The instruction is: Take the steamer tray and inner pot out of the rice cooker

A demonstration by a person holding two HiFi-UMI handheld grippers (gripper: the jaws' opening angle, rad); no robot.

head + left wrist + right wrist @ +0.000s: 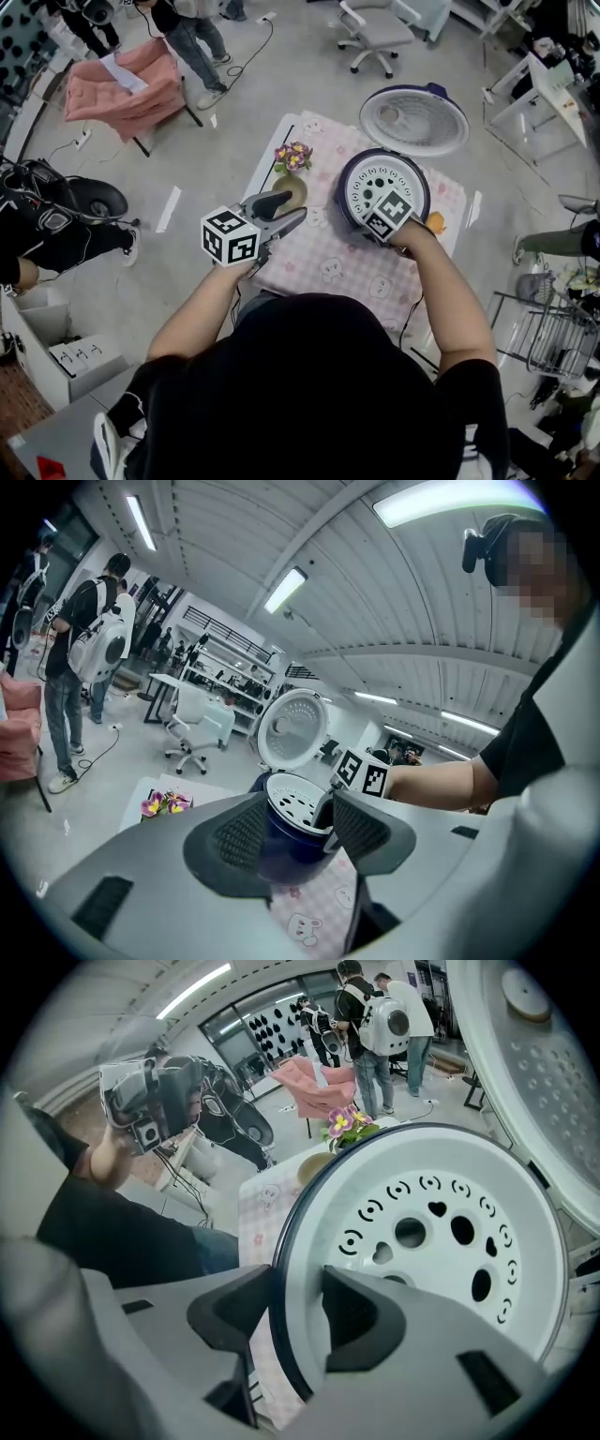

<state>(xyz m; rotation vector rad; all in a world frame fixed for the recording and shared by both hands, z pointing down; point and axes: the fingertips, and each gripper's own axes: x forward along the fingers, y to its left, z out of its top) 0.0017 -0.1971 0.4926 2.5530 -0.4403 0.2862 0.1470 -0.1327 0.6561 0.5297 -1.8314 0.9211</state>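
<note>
The navy rice cooker [345, 208] stands on the checked table [328, 272] with its lid [413, 119] swung open behind it. The white steamer tray [372, 180], pierced with round and heart holes, sits in its mouth and hides the inner pot. My right gripper [379, 228] points steeply down at the near rim. In the right gripper view its jaws [300, 1302] straddle the tray [441, 1241] rim, one inside and one outside, without clamping it. My left gripper [286, 214] hovers open and empty left of the cooker [291, 846], facing the tray [295, 803].
A small pot of purple and yellow flowers [292, 161] stands at the table's far left corner. On the floor beyond are an office chair [375, 33], a pink chair [127, 89] and people standing [192, 37]. A wire rack [553, 333] is at the right.
</note>
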